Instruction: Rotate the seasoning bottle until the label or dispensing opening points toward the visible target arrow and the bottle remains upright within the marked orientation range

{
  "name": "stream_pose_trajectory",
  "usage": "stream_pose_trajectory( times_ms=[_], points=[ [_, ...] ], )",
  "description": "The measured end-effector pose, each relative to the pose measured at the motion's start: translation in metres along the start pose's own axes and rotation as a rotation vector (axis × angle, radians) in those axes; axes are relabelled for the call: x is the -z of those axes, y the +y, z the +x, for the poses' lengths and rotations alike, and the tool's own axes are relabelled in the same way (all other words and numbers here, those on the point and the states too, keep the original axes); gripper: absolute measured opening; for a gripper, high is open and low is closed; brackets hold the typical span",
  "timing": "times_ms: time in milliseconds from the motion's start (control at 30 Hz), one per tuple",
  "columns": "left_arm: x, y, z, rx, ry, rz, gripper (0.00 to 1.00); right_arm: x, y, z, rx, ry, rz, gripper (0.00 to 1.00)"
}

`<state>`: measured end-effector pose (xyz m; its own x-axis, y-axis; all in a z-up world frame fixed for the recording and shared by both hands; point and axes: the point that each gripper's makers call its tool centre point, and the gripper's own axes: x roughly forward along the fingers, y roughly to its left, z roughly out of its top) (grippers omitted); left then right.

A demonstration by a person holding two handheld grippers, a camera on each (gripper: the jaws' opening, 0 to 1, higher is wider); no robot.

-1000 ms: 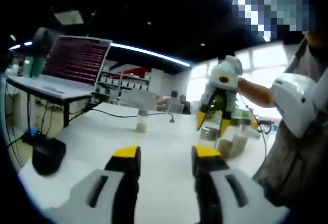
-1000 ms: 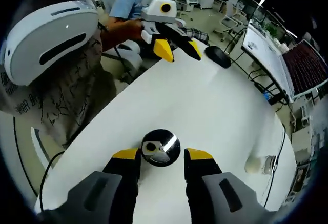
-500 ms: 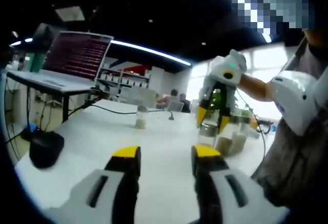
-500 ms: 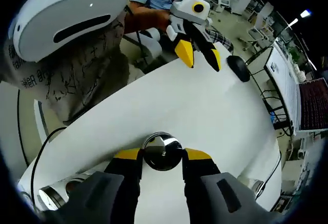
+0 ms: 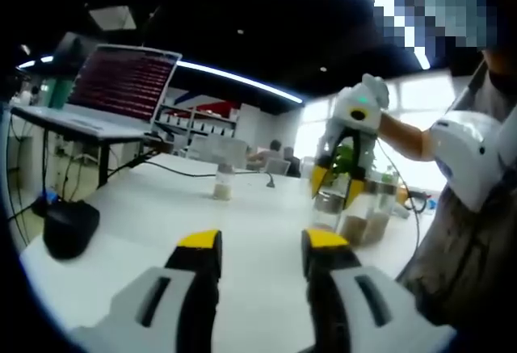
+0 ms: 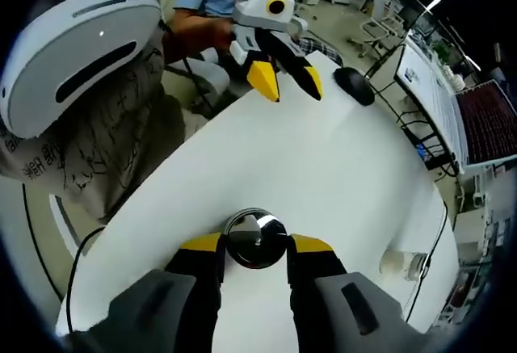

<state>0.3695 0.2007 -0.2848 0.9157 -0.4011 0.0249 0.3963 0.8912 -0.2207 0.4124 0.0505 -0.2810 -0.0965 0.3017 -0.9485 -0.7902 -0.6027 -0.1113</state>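
Right tool [image 6: 254, 244], low centre, clamped on the seasoning bottle's [image 6: 255, 240] shiny cap above the white table [image 6: 323, 167]; left tool [image 5: 255, 244] apart and idle; an off-axis twist could tip the bottle.

The table [image 6: 339, 167] is plain white. Both grippers have grey bodies and yellow-tipped black jaws: the left gripper [image 5: 253, 244] and the right gripper [image 6: 253, 246]. The bottle [image 6: 255, 240] has a shiny silver cap and holds beige seasoning below clear glass. The mouse [image 5: 69, 228] is black. The laptop [image 5: 121, 86] screen shows dark red rows.
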Motion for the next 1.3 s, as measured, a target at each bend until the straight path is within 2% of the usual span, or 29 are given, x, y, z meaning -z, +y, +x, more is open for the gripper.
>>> stream_pose_trajectory(
  times_ms=[333, 600, 867, 1067, 1133, 1233, 1300],
  points=[
    [-0.001, -0.003, 0.005, 0.020, -0.004, -0.013, 0.42, 0.000, 0.000, -0.002, 0.033, 0.016, 0.217, 0.29],
    [0.003, -0.003, 0.007, 0.023, 0.002, -0.020, 0.41, 0.003, 0.001, -0.003, 0.059, 0.022, 0.318, 0.29],
    [0.007, -0.004, 0.009, 0.028, 0.013, -0.025, 0.41, 0.006, 0.000, -0.002, 0.097, 0.038, 0.454, 0.29],
    [0.007, -0.005, 0.011, 0.034, 0.013, -0.027, 0.41, 0.007, 0.001, -0.002, 0.109, 0.034, 0.454, 0.29],
    [0.008, -0.005, 0.011, 0.036, 0.016, -0.027, 0.41, 0.002, -0.001, -0.004, 0.104, 0.005, 0.378, 0.30],
    [0.010, -0.005, 0.011, 0.036, 0.018, -0.031, 0.41, -0.003, -0.002, -0.014, 0.125, -0.031, 0.375, 0.47],
    [0.010, -0.006, 0.012, 0.040, 0.017, -0.028, 0.41, -0.004, 0.001, -0.016, 0.118, -0.055, 0.373, 0.48]
  ],
)
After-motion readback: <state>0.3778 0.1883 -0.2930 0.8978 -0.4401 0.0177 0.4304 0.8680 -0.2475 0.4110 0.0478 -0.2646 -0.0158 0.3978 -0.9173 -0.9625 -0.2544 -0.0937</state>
